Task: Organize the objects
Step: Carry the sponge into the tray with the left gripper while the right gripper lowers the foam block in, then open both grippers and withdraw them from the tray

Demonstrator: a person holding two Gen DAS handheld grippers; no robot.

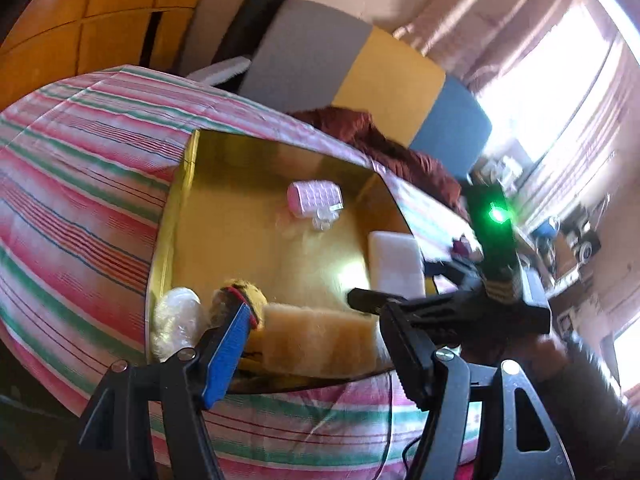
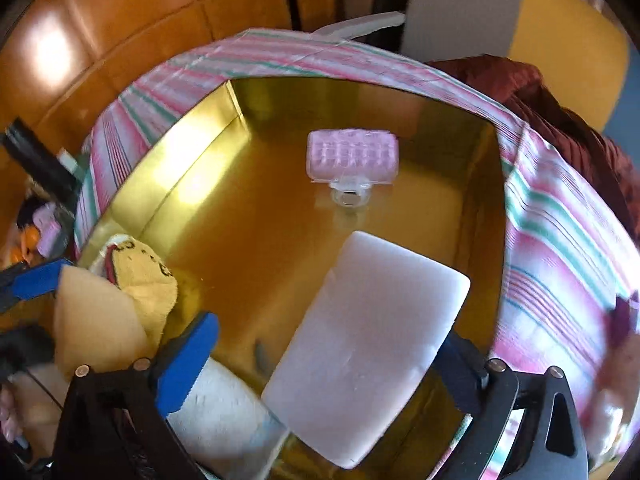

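White foam block over the gold box, beige sponge at the near wall.

We judge the white block light, soft-surfaced, stiff enough to keep its shape (best pinched across its narrow sides). It sits between the right gripper fingers, spread wide, the blue pad apart from its left edge; whether the far finger touches we cannot tell. It hangs tilted over the gold box floor. Our left gripper brackets the beige sponge, squashy and light; clamped or not, we cannot tell.
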